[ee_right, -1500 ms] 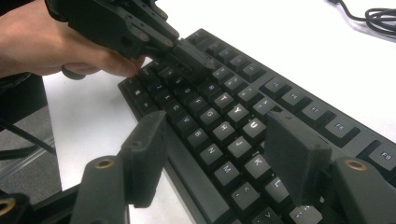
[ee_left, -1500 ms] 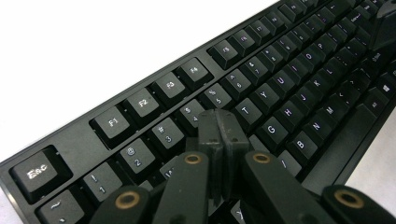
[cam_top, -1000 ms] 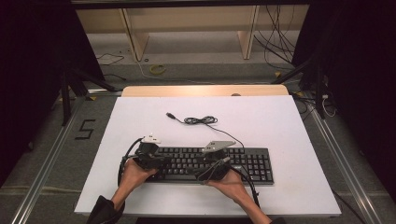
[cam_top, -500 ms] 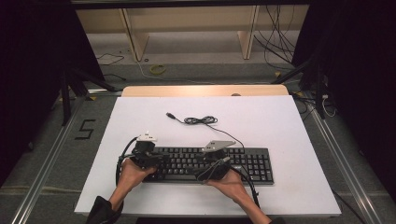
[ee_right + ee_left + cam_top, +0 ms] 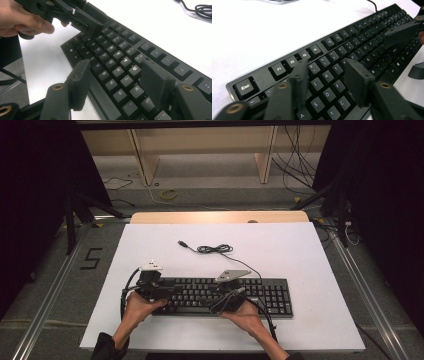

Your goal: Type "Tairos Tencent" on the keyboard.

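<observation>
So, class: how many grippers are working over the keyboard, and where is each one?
2. The left gripper is above the keyboard's left end; the right gripper is above its middle. Both have open fingers, holding nothing.

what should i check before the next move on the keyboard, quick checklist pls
1. Left gripper open: ok, its jaws have just been opening and stand apart above the letter keys, nothing between them.
2. Right gripper open: ok, jaws apart over the keys near J and K.
3. Keyboard flat on the white table: ok, lying level near the front edge.
4. Cable out of the way: ok, coiled behind the keyboard, apart from both grippers.
5. Pads touching any key: cannot tell from these angles.
6. Grippers apart from each other: ok, one sits over each half of the keyboard.
</observation>
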The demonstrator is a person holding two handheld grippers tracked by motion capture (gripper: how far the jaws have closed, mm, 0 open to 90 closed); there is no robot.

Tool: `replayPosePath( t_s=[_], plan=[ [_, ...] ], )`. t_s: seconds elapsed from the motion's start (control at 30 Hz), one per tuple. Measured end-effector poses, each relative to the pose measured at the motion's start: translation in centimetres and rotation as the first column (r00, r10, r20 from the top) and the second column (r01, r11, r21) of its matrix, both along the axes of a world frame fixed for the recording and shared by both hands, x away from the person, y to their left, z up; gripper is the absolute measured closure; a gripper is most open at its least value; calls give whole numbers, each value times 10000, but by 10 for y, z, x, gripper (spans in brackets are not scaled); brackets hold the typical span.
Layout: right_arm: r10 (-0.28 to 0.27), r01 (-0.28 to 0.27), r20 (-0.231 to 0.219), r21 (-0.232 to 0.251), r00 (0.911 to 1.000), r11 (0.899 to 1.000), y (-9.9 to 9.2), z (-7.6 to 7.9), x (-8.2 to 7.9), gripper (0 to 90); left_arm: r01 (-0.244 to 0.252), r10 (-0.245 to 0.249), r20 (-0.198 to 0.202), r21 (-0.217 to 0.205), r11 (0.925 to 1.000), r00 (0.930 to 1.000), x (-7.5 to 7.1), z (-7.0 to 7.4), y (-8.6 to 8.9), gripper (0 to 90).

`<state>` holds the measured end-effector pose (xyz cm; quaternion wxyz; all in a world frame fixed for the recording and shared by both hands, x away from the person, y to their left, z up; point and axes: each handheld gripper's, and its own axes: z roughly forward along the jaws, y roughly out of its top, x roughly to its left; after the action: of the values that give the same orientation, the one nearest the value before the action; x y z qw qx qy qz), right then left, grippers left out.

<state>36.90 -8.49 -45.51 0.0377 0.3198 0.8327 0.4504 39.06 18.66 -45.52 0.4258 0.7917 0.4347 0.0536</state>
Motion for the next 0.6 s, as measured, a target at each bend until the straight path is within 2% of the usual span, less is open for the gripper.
replayPosePath(
  t_s=[0.2, 0.6],
  plan=[
    [31, -31, -86, -39, 10000, 10000, 2, -1, 2, 429, -77, 79, 109, -184, 9998, 9999, -3, 0, 1, 422],
    [171, -174, -140, -184, 9998, 9997, 10, -3, 5, 474, -46, 56, 215, -428, 9991, 9998, -9, 2, 5, 378]
  ],
)
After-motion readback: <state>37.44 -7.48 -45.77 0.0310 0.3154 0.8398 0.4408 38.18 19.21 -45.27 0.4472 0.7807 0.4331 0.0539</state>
